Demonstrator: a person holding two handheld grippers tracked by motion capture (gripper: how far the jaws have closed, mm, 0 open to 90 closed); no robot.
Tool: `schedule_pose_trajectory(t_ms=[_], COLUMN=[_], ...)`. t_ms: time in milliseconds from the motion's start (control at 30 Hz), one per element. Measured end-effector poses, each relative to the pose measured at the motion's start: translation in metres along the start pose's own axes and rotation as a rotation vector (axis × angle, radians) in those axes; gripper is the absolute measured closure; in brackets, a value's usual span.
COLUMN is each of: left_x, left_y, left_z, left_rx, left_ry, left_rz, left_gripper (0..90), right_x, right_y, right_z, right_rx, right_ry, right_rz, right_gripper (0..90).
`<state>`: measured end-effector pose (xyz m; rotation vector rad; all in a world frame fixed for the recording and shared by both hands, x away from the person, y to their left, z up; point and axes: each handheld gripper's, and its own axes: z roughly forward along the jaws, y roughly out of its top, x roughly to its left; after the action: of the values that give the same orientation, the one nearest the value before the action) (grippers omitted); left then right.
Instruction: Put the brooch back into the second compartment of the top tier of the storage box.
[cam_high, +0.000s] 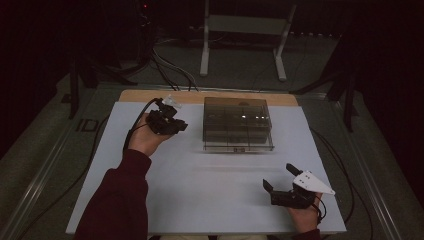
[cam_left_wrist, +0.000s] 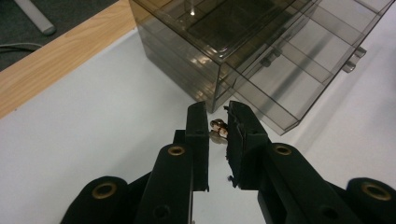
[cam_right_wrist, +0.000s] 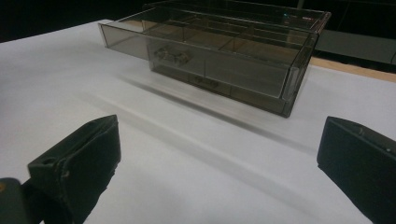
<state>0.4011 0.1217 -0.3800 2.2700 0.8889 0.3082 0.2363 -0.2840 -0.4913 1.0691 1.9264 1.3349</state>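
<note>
A smoky see-through drawer box (cam_high: 235, 117) stands at the far middle of the white table, with one drawer (cam_high: 239, 145) pulled out toward the person. My left gripper (cam_high: 181, 126) hovers just left of the box. In the left gripper view its jaws (cam_left_wrist: 218, 114) are shut on a small shiny gold and silver metal piece (cam_left_wrist: 218, 129), near the box's corner (cam_left_wrist: 212, 100). My right gripper (cam_high: 278, 176) rests open at the front right with nothing in it. In the right gripper view its gap (cam_right_wrist: 219, 135) faces the box (cam_right_wrist: 224, 65) and the open drawer (cam_right_wrist: 135, 35).
The white mat (cam_high: 200, 190) covers the table, with a wooden strip (cam_high: 145, 96) along the far edge. Cables (cam_high: 170, 70) and a white stand (cam_high: 245, 25) sit on the floor beyond. Small items (cam_right_wrist: 173, 56) lie in a lower drawer.
</note>
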Motion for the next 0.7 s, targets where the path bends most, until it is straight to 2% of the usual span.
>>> schedule_pose_trajectory(t_ms=[700], left_x=[-0.014], left_y=[0.022], left_z=[0.008], left_rx=[0.024], left_ry=[-0.021], left_rz=[0.053], left_gripper=[80.5], right_x=[0.0], right_y=[0.0], right_z=[0.0], right_rx=[0.0], right_ry=[0.002], right_rz=[0.0], right_gripper=[0.0])
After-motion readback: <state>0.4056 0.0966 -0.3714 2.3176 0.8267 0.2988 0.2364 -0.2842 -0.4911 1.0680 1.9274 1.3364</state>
